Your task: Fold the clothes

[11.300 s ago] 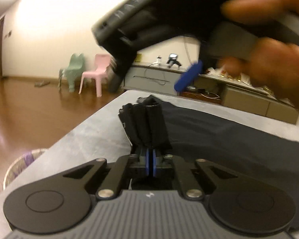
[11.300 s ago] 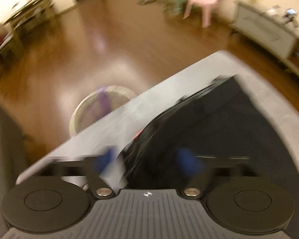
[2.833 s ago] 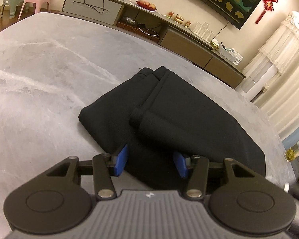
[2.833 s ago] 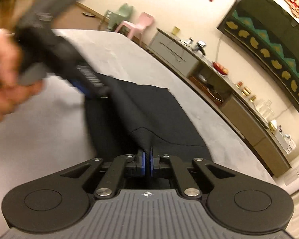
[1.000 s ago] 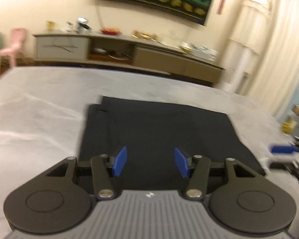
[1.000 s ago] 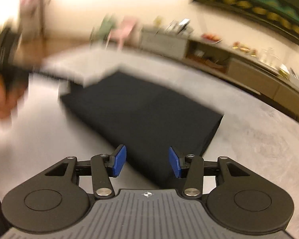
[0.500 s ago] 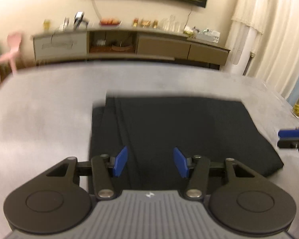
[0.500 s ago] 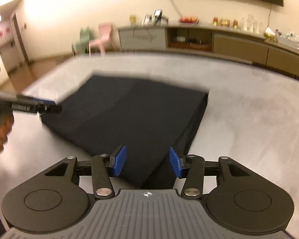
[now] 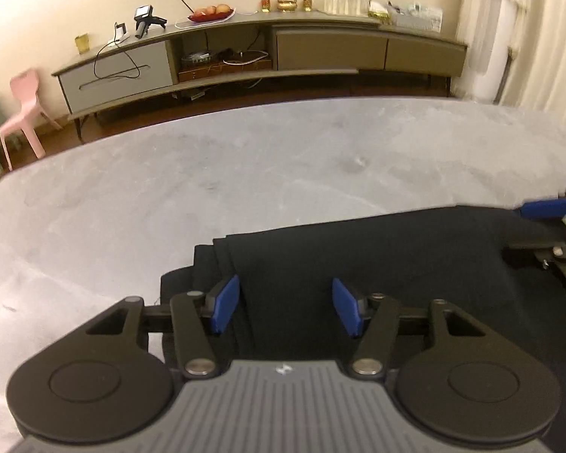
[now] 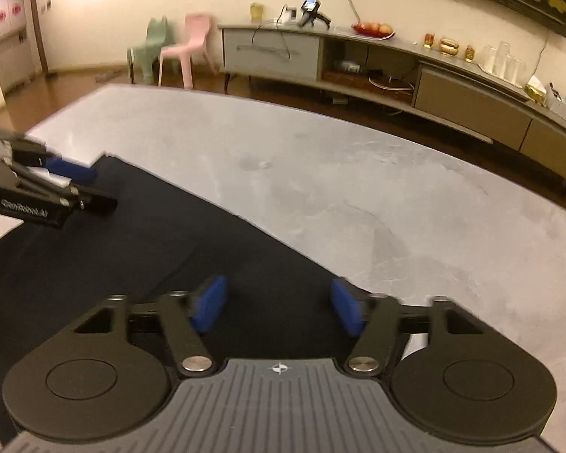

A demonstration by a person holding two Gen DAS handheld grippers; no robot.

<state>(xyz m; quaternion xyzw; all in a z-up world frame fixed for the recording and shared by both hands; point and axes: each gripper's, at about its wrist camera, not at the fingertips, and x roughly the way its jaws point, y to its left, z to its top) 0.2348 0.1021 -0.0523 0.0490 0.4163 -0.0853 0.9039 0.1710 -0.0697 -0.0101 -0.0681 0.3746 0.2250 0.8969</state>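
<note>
While both tools point(image 9: 286, 309) point(image 10: 277, 309) gape empty, their bodies hide the black garment's point(image 9: 377, 260) near edge.

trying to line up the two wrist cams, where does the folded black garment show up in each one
Left wrist view: the folded black garment fills the lower middle and right, under the open left gripper, layered edges at its left end.
Right wrist view: the garment covers the lower left, under the open right gripper.
Shared landmark: the pink chair, far left in the left view, upper left of centre in the right view.
</note>
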